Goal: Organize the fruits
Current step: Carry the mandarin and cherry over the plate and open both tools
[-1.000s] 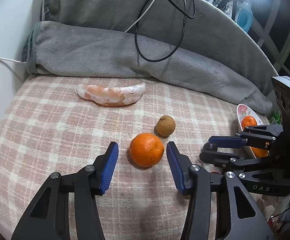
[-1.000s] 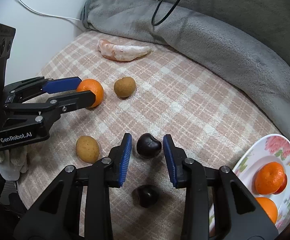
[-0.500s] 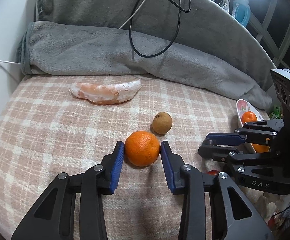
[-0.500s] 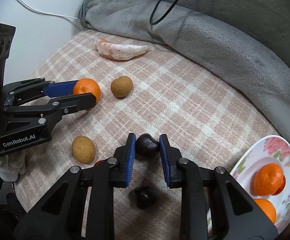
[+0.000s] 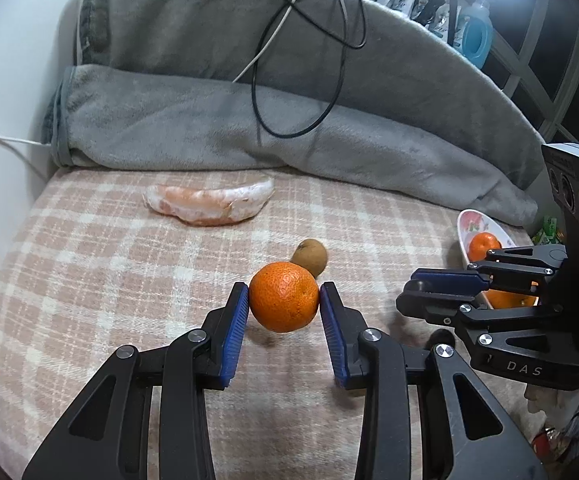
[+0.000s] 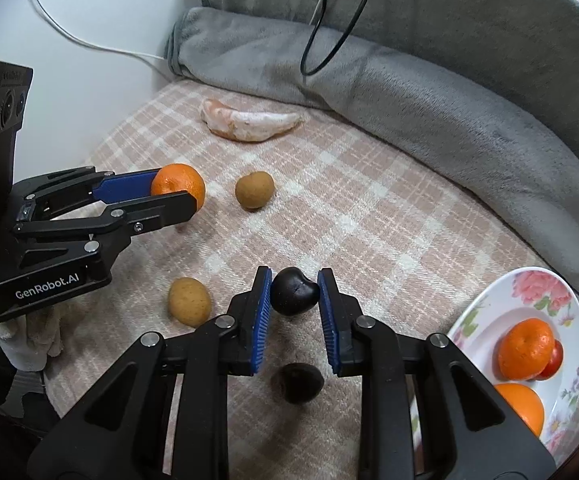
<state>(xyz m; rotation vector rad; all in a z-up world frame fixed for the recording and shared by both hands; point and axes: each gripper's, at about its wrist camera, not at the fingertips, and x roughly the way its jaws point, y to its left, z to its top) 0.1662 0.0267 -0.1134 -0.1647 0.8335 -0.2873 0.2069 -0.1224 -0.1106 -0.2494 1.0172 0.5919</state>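
Observation:
My left gripper (image 5: 284, 298) is shut on an orange (image 5: 284, 297), its blue pads pressed on both sides; the orange hangs just above the checked cloth. From the right wrist view the same gripper (image 6: 177, 196) and orange (image 6: 178, 183) show at the left. My right gripper (image 6: 294, 292) is shut on a dark heart-shaped fruit (image 6: 293, 297). A second dark fruit (image 6: 297, 382) lies below it between the fingers' bases. A flowered white plate (image 6: 529, 296) at the right holds two oranges (image 6: 526, 348) and a red fruit.
A peeled pomelo segment (image 5: 209, 205) lies far back. A small brown fruit (image 5: 310, 256) sits behind the held orange, a yellow-brown one (image 6: 189, 301) nearer. A folded grey blanket (image 5: 249, 128) with black and white cables rims the back. A white wall stands left.
Both grippers went from open to shut: the left on the orange, the right on the dark fruit. The orange now sits slightly off the cloth.

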